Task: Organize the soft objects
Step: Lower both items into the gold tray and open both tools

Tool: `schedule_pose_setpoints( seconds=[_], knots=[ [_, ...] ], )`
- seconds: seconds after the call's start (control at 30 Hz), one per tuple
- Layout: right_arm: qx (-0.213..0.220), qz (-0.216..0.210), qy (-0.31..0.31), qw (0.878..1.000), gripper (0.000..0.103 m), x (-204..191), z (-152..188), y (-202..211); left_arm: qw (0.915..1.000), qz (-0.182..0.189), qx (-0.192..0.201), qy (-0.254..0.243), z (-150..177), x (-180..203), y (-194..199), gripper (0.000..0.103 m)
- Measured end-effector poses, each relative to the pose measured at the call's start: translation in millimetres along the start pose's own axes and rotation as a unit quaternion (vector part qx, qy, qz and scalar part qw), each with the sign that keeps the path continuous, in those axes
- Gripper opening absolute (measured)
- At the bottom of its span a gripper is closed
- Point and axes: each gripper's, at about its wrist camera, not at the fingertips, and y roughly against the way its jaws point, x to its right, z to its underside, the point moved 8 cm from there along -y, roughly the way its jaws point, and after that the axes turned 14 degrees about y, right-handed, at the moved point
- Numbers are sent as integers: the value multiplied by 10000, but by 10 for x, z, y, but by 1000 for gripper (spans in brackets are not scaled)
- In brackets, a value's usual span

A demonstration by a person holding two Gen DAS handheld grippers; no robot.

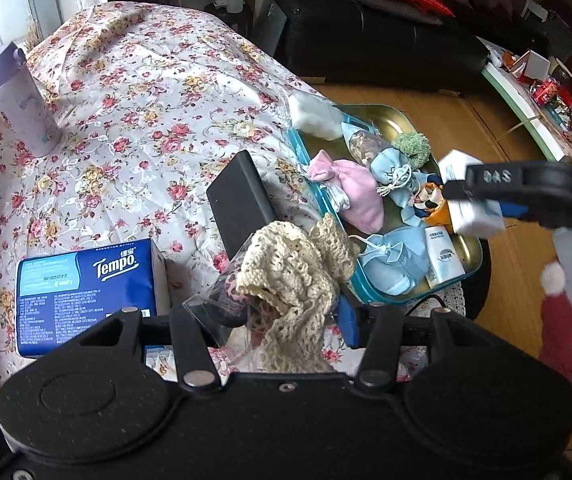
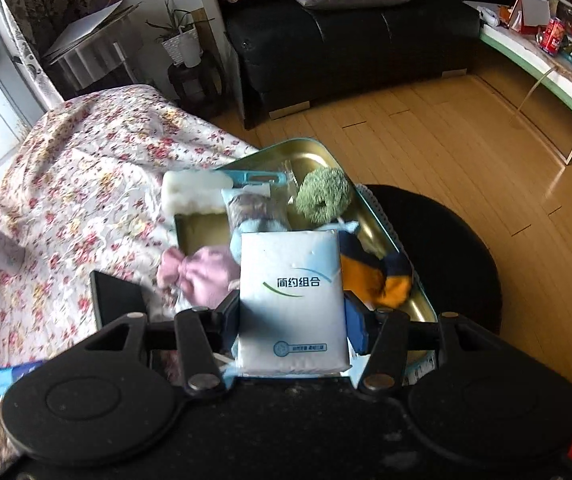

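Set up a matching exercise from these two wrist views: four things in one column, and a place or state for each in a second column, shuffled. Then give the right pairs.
Things:
1. cream knitted cloth
2. white tissue pack
3. green scrunchie
4. blue Tempo pack

Places or states:
A. lying in the metal tray
B. clamped in the right gripper
C. resting on the floral cloth
D. clamped in the left gripper

Pairs: 1-D, 2-B, 3-A, 4-C
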Motion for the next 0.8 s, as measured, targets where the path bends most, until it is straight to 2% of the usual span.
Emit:
schedule_pose_setpoints(
  seconds=[0.07, 0.1, 0.13, 0.27, 0.5, 0.8],
  knots=[
    [111, -9, -3, 9999, 59, -13, -84, -53, 10000, -1, -5, 1, -9, 1, -10, 49],
    [179, 0, -14, 9998, 74, -12, -101, -68, 10000, 2, -11, -1, -12, 2, -14, 49],
    [247, 31, -41, 9997, 80, 0, -122, -71, 10000, 4, -17, -4, -17, 6, -19, 49],
    [337, 31, -111, 9994, 80, 55, -86, -24, 10000, -2, -26, -27, -45, 21, -47, 49],
    [218, 230, -110, 9994, 80, 146, 261, 77, 9999, -15, -72, -116, -138, 150, -153, 49],
    [12, 190, -250, 9995, 80, 172, 628, 73, 9995, 51, -9, -318, -482, 507, -298, 49]
  ],
)
